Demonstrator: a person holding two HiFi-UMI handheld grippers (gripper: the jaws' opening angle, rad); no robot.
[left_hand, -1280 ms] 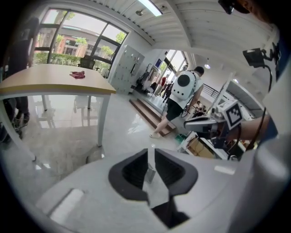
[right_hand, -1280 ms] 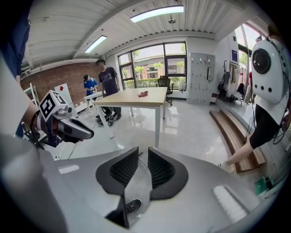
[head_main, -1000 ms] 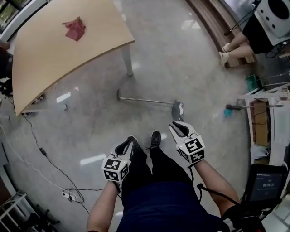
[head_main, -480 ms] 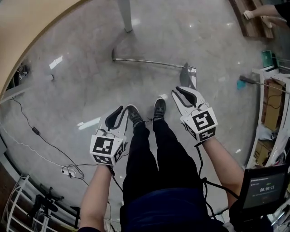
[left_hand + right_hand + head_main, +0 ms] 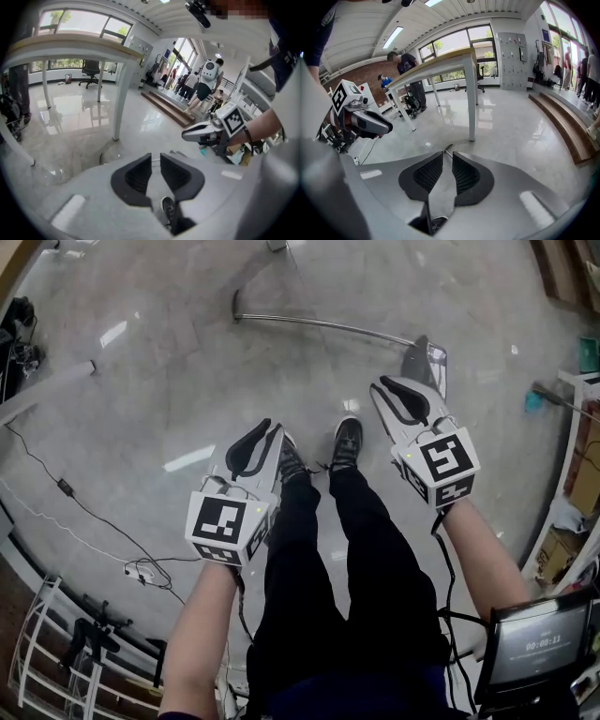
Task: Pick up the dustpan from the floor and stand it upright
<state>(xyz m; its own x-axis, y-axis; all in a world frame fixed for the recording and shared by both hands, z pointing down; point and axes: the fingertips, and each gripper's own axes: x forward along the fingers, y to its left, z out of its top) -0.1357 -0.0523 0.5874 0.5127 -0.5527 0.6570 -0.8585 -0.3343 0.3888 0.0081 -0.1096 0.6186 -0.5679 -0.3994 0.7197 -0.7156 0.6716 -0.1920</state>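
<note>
Dustpan (image 5: 427,360) flat on floor (image 5: 169,381), far right; handle (image 5: 319,326) runs left. Not yet picked up: lift and standing upright both remain. Right gripper (image 5: 394,390) near pan, left gripper (image 5: 262,430) well apart. Both jaw pairs slightly spread, empty; left pair just opening.

A long-handled dustpan (image 5: 375,334) is seen lying flat on the glossy grey floor (image 5: 169,381), at twelve o'clock from the person's shoes (image 5: 348,442). Its thin metal handle (image 5: 300,324) is stretched toward nine o'clock; the dark pan (image 5: 425,356) is set at the three o'clock end.
</note>
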